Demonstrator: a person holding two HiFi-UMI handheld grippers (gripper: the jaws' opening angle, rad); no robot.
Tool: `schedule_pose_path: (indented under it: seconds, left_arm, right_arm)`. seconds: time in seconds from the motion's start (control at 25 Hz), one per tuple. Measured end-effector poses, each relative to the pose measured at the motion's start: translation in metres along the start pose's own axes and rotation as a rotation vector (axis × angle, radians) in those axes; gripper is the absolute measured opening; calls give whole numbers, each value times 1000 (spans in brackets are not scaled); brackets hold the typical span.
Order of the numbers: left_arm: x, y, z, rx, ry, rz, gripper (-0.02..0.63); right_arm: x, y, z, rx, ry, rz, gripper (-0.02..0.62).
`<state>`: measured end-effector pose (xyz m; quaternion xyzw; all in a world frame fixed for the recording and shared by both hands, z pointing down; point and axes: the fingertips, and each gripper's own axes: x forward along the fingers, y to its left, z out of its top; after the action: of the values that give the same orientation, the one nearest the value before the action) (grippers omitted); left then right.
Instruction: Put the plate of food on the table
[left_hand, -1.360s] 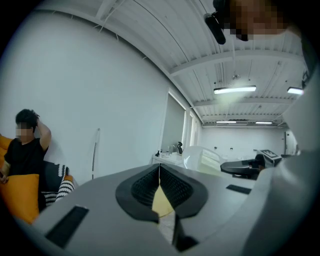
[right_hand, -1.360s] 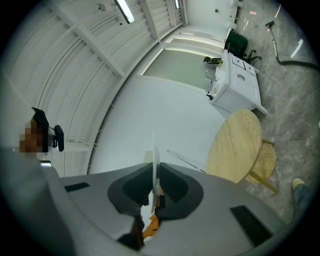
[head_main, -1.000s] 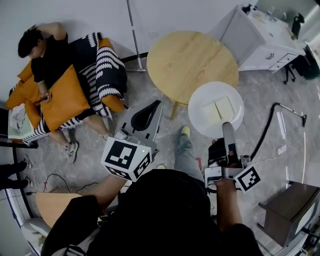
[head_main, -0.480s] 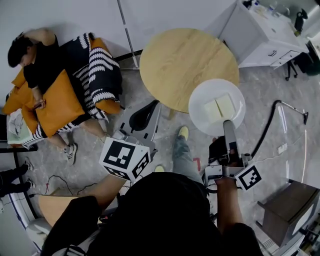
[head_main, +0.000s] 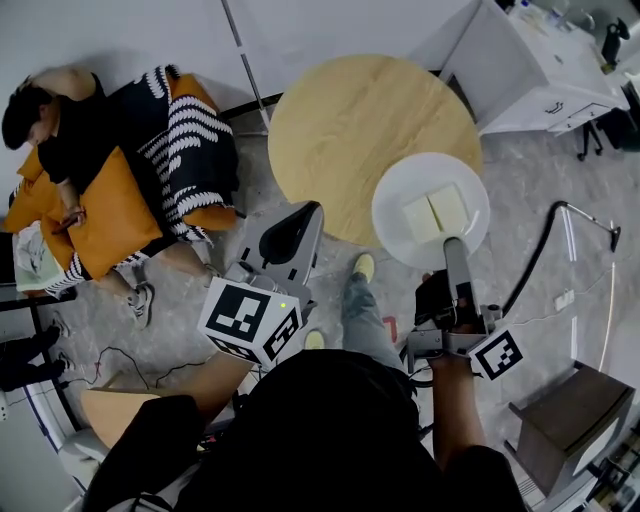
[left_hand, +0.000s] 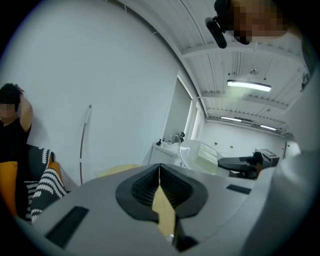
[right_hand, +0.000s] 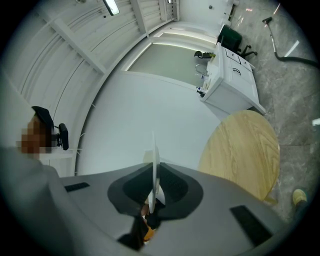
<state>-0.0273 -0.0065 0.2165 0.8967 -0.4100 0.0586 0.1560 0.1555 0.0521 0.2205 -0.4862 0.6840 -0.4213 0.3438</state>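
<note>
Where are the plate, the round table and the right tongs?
plate (head_main: 392, 215), head view, bare white surface near its left edge.
round table (head_main: 340, 130), head view, bare wooden top.
right tongs (head_main: 453, 245), head view, tips clamped on the plate's near rim.

Left gripper (head_main: 301, 214) low, jaws together, right gripper (head_main: 448, 243) outstretched, jaws gripping plate (head_main: 397, 192)

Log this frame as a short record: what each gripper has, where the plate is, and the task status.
right gripper: shut on the near rim of the plate
left gripper: shut, nothing between its jaws
plate contents: two pale food slices
plate position: overlaps the near edge of the table in the head view
table: round, wooden
task status: plate not yet released; cannot tell whether it rests on the table
</note>
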Motion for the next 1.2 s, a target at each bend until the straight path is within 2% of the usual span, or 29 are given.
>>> schedule_pose_path:
  seconds: [0.72,1.2]
  left_arm:
    - [84,-4,33,12,17,22,9]
    - [123,-12,48,45,29,58,9]
  right_arm:
    - [45,-40,57,50,40,-8,32]
    - [70,-54,93,87,60,34,32]
